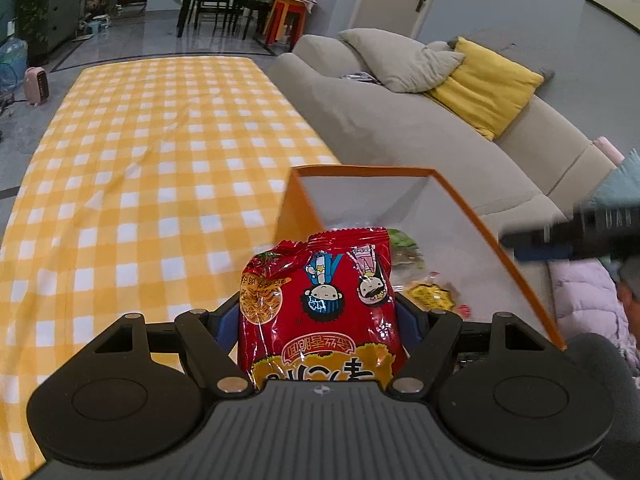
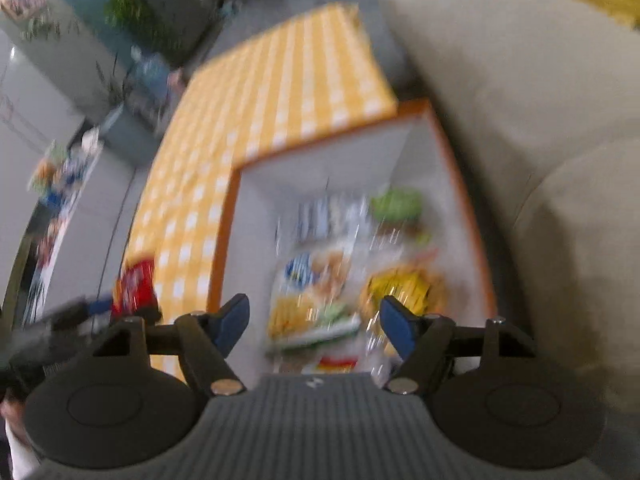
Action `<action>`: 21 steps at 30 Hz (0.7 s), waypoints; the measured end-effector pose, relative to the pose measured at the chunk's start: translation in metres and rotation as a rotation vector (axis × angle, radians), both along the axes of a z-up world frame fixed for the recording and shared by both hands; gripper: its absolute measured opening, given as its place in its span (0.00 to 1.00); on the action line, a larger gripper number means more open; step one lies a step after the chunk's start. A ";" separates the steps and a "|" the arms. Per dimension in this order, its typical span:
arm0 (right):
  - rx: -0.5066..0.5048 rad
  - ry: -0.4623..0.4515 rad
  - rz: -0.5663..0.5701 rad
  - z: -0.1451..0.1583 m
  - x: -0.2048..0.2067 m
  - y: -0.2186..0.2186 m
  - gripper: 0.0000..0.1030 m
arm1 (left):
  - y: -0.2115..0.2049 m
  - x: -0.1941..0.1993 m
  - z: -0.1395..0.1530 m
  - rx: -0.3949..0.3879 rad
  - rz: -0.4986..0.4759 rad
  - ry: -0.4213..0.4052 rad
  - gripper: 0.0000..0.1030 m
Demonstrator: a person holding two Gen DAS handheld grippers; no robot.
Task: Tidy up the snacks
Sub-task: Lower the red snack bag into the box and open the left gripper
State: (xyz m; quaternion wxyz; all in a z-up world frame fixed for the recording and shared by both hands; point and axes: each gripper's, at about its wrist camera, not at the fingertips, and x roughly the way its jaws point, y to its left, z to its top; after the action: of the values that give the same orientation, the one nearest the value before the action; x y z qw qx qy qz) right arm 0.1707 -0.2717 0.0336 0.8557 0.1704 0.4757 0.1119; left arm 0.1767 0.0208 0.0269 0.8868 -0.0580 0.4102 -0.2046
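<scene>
The left gripper (image 1: 318,316) clamps a red crinkly noodle-snack packet (image 1: 320,304) between its blue pads, held above the worktop at the near-left corner of the orange-rimmed, white-lined cardboard box (image 1: 520,272). The right gripper (image 2: 314,326) hangs over the box with its jaws parted and nothing between them. To do this well, carry the packet toward 1 o'clock, clear the rim, then release over the loose snacks.
</scene>
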 end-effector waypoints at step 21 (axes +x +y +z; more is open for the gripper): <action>0.027 -0.251 -0.309 -0.014 -0.023 -0.084 0.75 | -0.139 0.054 -0.032 0.081 0.067 0.155 0.83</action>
State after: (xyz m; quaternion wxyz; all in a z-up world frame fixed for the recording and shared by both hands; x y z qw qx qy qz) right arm 0.1476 -0.3559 0.0200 0.9130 0.2374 0.3318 0.0060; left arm 0.2311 -0.1185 -0.0054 0.8604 -0.0514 0.4835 -0.1527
